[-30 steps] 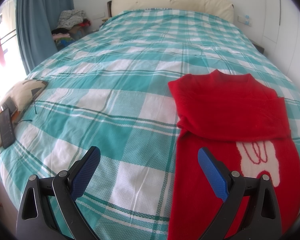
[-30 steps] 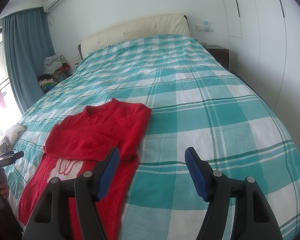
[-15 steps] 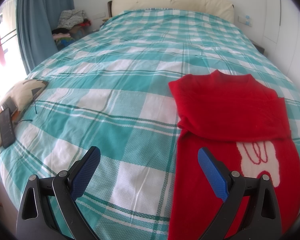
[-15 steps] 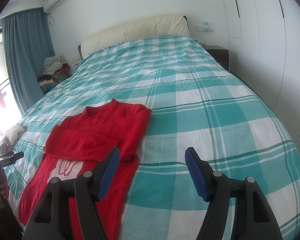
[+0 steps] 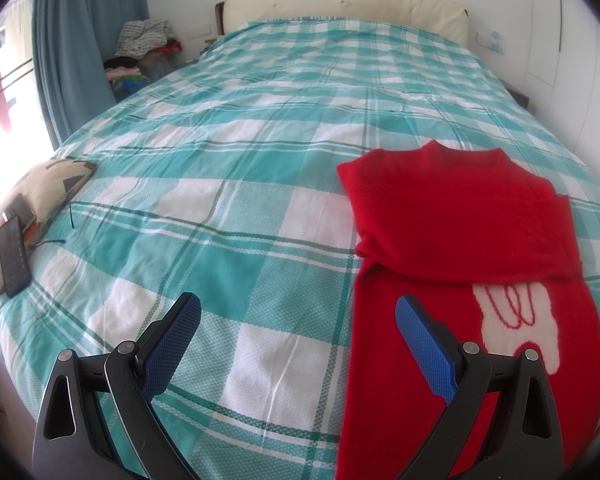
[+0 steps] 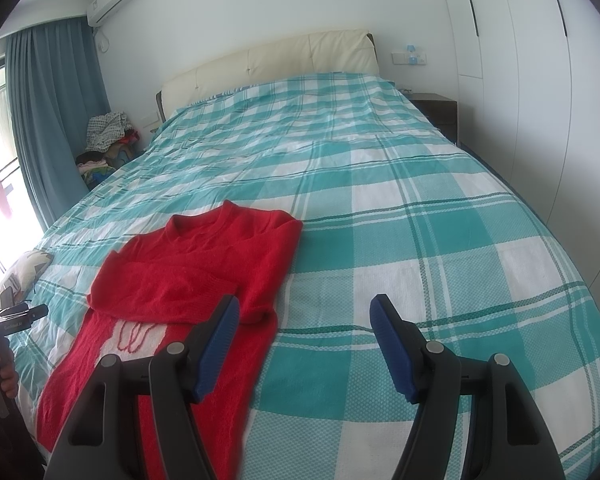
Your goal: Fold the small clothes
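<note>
Red sweater half folded near the foot of the bed

The red sweater (image 5: pixel 460 216) lies lengthwise on the bed (image 5: pixel 236 184), collar toward the headboard, sleeves crossed over its chest. It sits between the left claw (image 5: pixel 298 322) and right claw (image 6: pixel 304 320), both gaping and empty above the hem end, with bare bedspread beyond.

Sweater (image 5: pixel 460 216) lies on bed (image 5: pixel 240 160), pillow (image 5: pixel 40 184) leftward
</note>
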A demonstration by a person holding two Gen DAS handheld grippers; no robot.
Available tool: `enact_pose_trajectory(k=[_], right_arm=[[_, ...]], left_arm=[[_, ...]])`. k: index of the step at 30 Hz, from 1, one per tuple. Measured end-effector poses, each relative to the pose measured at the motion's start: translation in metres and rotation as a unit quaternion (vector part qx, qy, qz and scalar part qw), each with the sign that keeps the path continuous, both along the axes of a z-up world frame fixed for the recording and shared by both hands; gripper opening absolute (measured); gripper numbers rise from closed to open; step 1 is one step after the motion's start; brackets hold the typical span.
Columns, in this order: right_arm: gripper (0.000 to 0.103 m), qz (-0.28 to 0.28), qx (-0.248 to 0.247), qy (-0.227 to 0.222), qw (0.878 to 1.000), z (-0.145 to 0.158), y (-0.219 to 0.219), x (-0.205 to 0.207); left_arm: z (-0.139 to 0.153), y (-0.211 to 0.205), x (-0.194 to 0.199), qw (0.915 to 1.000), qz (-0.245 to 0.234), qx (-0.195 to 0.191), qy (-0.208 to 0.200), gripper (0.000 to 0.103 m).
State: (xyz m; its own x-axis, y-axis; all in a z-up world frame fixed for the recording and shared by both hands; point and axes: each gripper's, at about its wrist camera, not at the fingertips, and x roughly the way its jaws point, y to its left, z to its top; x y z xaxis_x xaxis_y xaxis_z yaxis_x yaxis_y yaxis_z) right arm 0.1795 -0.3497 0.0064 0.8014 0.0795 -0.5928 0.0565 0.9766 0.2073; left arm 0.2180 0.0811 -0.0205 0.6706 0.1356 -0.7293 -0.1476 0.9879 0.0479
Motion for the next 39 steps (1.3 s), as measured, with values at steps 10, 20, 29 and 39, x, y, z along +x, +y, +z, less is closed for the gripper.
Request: enact_pose_trajectory(k=[10,20,29,39], right_arm=[[0.067,-0.002,0.001,-0.002,1.000,0.0038,-0.0039,0.0023],[0.067,-0.002,0.001,-0.002,1.000,0.0033,-0.0030,0.0010],[0.067,-0.002,0.000,-0.003,1.000,0.0042,-0.0040,0.0018],[0.067,-0.003,0.000,-0.003,1.000,0.0041,-0.0040,0.0016]], left_arm=[[0.0001,0.0001,0.0000,1.0000,0.000,0.000,0.000,0.099],[0.0001,0.0002,-0.0001,1.0000,0.000,0.000,0.000,0.099],[0.0000,0.0004,-0.0001,1.0000,0.001,0.000,0.000,0.099],[0.0001,0.0002,-0.0001,1.0000,0.001,0.000,0.000,0.099]])
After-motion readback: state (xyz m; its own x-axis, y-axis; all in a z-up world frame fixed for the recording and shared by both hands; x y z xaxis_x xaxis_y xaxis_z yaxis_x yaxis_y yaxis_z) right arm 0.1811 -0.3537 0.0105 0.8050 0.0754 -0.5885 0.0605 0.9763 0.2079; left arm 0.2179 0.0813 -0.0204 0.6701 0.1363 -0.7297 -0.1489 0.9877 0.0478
